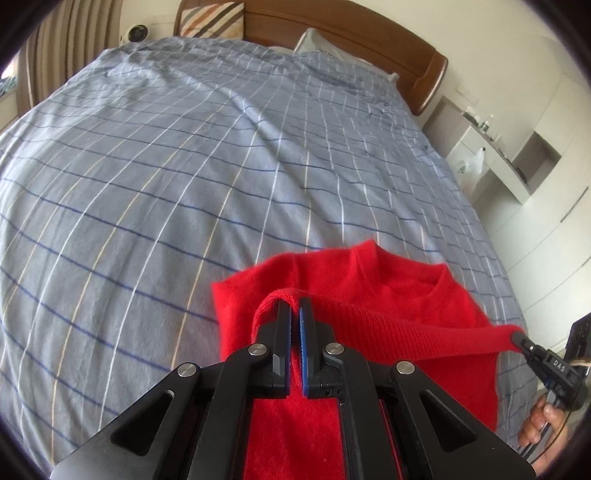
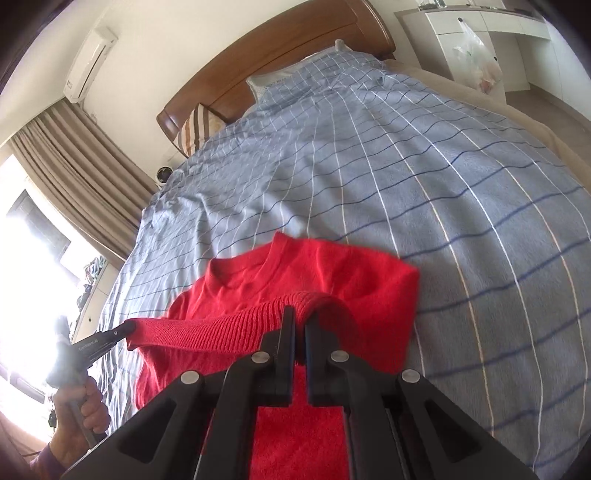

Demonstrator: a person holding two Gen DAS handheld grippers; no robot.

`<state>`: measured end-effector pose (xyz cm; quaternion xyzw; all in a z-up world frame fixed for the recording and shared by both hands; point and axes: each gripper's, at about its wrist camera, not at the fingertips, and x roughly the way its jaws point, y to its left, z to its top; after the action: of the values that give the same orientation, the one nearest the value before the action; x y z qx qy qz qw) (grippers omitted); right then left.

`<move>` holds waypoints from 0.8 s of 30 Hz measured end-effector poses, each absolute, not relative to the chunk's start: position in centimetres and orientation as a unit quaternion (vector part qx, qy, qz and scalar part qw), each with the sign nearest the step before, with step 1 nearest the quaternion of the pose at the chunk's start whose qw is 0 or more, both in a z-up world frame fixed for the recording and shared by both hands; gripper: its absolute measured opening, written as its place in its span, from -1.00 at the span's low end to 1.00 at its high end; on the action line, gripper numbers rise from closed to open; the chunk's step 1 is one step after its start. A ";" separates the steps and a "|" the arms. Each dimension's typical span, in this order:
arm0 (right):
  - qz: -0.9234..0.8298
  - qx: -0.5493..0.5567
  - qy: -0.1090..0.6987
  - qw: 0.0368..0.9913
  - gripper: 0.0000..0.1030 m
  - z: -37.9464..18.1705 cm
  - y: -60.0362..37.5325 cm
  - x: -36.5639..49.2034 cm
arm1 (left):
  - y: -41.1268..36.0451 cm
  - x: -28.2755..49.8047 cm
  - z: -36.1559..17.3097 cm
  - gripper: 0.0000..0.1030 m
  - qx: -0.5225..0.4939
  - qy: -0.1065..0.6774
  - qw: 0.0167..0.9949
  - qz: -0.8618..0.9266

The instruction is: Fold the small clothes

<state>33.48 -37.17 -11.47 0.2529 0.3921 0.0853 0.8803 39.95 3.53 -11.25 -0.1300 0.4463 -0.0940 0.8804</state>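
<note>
A small red knitted sweater (image 1: pixel 373 284) lies on the blue checked bed cover, collar pointing to the headboard; it also shows in the right wrist view (image 2: pixel 332 273). My left gripper (image 1: pixel 295 301) is shut on the left corner of its ribbed hem (image 1: pixel 406 328). My right gripper (image 2: pixel 300 312) is shut on the hem's right corner. The hem is stretched taut between the two grippers and lifted above the sweater's body. The right gripper shows at the right edge of the left wrist view (image 1: pixel 517 338), and the left gripper at the left of the right wrist view (image 2: pixel 125 328).
The blue checked bed cover (image 1: pixel 184 166) spreads far ahead to a wooden headboard (image 1: pixel 332 26) with pillows. White shelves and cabinets (image 1: pixel 509 162) stand to the right of the bed. Curtains and a bright window (image 2: pixel 55 206) are to the left.
</note>
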 end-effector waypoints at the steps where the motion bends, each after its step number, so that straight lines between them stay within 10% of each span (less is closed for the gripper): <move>1: 0.082 0.260 0.395 0.877 -0.93 -12.1 -37.4 35.0 | 3.3 41.0 -11.6 -0.95 -0.132 0.448 0.879 -0.090; 5: 0.073 0.298 0.391 0.868 -0.78 -14.6 -38.3 38.9 | 3.0 43.8 -13.2 -0.47 -0.126 0.458 0.878 -0.052; 7: 0.057 0.313 0.390 0.864 -0.45 -15.4 -38.8 39.7 | 3.6 44.2 -13.4 0.54 -0.125 0.458 0.880 -0.016; 17: 0.027 0.170 0.368 0.914 0.26 -11.7 -37.6 31.1 | 5.3 33.7 -11.1 0.76 -0.039 0.416 0.908 -0.046; 24: -0.014 0.048 0.376 0.925 0.33 -11.7 -33.7 19.2 | 3.5 20.1 -13.0 0.89 0.051 0.395 0.914 -0.074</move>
<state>19.16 -33.67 -11.67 0.0476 0.3759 -0.0141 0.9253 20.09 3.46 -12.97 0.0506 0.3948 -0.0742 0.9144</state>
